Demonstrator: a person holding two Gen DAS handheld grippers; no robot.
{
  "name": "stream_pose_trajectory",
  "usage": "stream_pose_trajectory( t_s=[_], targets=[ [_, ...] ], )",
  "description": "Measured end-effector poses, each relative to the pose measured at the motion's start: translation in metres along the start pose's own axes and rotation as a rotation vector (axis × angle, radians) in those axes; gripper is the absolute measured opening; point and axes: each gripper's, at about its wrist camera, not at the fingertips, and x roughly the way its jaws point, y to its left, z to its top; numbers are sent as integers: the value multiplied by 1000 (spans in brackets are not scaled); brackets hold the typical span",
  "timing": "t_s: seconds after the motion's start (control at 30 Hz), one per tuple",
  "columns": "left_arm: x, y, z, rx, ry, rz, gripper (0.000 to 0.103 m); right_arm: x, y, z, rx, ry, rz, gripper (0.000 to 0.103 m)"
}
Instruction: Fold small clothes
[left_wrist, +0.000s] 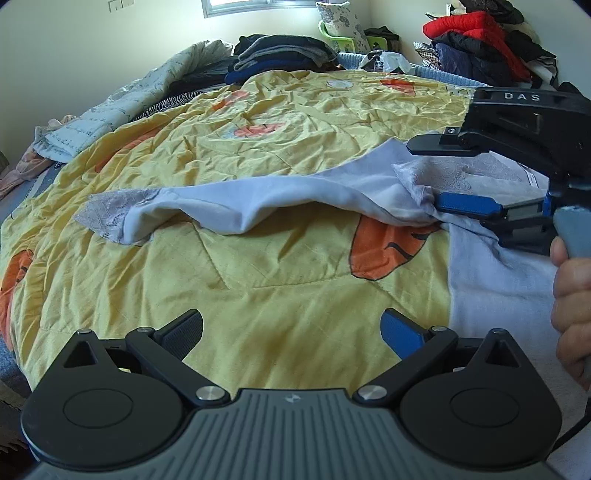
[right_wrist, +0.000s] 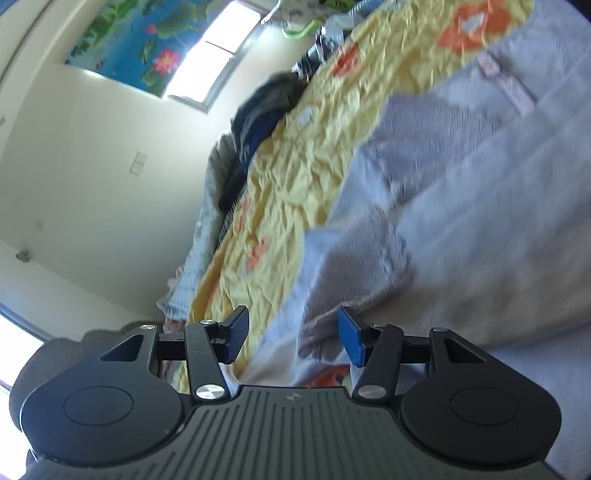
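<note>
Jaws of the left gripper (left_wrist: 291, 332) stand wide apart over bare quilt, holding nothing; one pad is black and ribbed, the other smooth blue. Ahead of them the yellow quilt (left_wrist: 229, 266) gives a broad, unoccupied stretch: thin crinkled fabric, stitched in lines, printed with orange patches.

Beyond that stretch lies the pale lilac garment (left_wrist: 258, 199), soft and matte, with a lace-trimmed corner (left_wrist: 110, 218) at its left end. Its near edge arches up off the quilt in a loose hump, shadow beneath it, while its right part runs flat toward the quilt's right side.

Over that right part is the right gripper (left_wrist: 432, 171), a hand (left_wrist: 572, 295) on its grey handle. Its jaws stand about half open, one above the other, with a lacy fold of the garment between them; the lower blue pad (left_wrist: 465, 205) lies against the cloth, the upper black one is clear of it. From the right wrist view, which is blurred, the pads of that gripper (right_wrist: 293, 338) are likewise parted around a grey-lilac fold.

Farther back, folded dark clothes (left_wrist: 280, 55) crowd the quilt's far edge, a pale quilted cover (left_wrist: 122, 107) lines its left side, and a red and dark heap (left_wrist: 480, 44) sits at the far right below the cream wall (left_wrist: 74, 44).
</note>
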Motion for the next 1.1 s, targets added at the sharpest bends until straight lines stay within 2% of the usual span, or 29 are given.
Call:
stream_pose_trajectory(
  t_s=[0.13, 0.2, 0.23, 0.37, 0.43, 0.5, 0.63, 0.73, 0.9, 1.1],
  targets=[
    [6, 17, 3, -52, 24, 16, 103, -1, 6, -11, -16, -4, 53, 56],
    [8, 33, 5, -105, 34, 4, 103, -7, 19, -16, -94, -53, -10, 56],
    [9, 41, 6, -129, 34, 0, 103, -8, 30, -19, -184, -65, -48, 56],
    [11, 88, 11, -291, 35, -57, 103, -1, 84, -51, -676, -97, -279, 56],
    [13, 114, 13, -396, 33, -94, 103, 6, 99, -70, -839, -82, -329, 58],
    [18, 144, 15, -515, 39, -134, 103, 12, 108, -82, -916, -35, -319, 63],
    [22, 188, 15, -653, 42, -119, 103, 31, 114, -84, -868, 88, -208, 68],
    [22, 208, 13, -678, 34, -68, 103, 45, 111, -71, -762, 136, -149, 68],
    [21, 234, 9, -720, 21, -28, 103, 84, 105, -49, -627, 252, -111, 71],
    [9, 250, 6, -683, -26, 68, 103, 142, 119, -57, -546, 429, -30, 76]
  ],
)
